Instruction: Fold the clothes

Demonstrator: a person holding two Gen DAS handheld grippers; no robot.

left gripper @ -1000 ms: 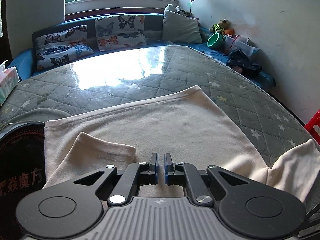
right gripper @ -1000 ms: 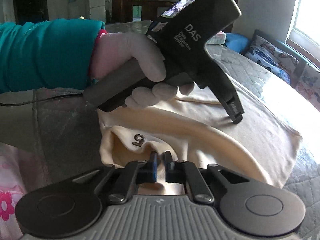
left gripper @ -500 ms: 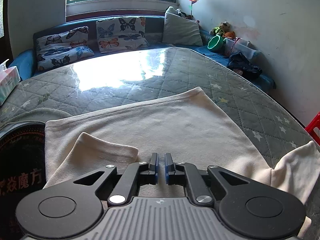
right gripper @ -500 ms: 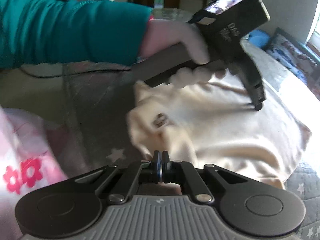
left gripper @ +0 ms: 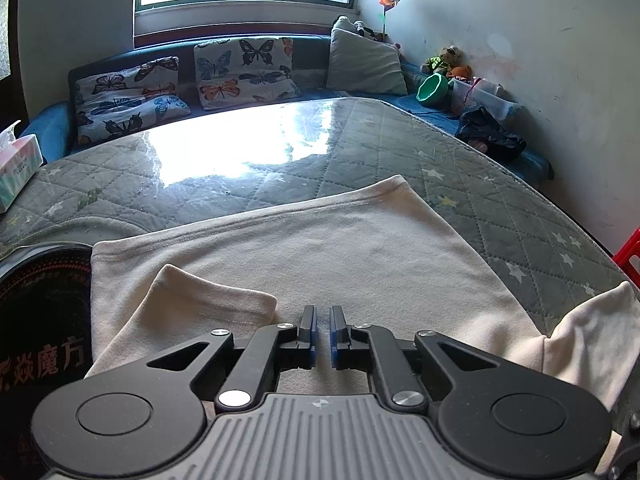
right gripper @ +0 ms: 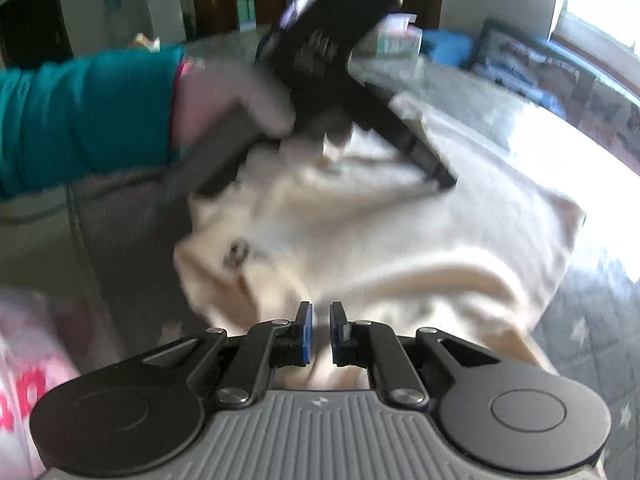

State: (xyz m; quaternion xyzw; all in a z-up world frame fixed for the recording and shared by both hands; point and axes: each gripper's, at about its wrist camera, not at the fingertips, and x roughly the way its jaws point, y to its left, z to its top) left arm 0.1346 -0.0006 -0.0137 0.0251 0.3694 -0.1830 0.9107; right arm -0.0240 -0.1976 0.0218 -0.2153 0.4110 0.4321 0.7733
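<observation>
Left wrist view first: the left tongs [left gripper: 322,334] hover low over the cream-coloured cotton T-shirt [left gripper: 340,256], their blue-padded jaws a narrow gap apart and holding nothing. The shirt lies flat on the grey quilted, star-printed table [left gripper: 460,184], its hem towards the far edge, one sleeve [left gripper: 208,312] already folded inwards and the other sleeve [left gripper: 592,344] draped at the right-hand edge. That loose sleeve could slide off if the body is tugged, I judge, and a black round tin with red lettering [left gripper: 40,320] touching the shirt's left side could snag the cloth.

Right wrist view: blurred, so detail is poor. The right tongs [right gripper: 321,332] sit just above the bunched collar end, jaws slightly apart, apparently empty. The left gripper [right gripper: 446,178] rests its tip on the shirt. With cloth so rumpled here, closing now might pinch several layers and spoil the fold.
</observation>
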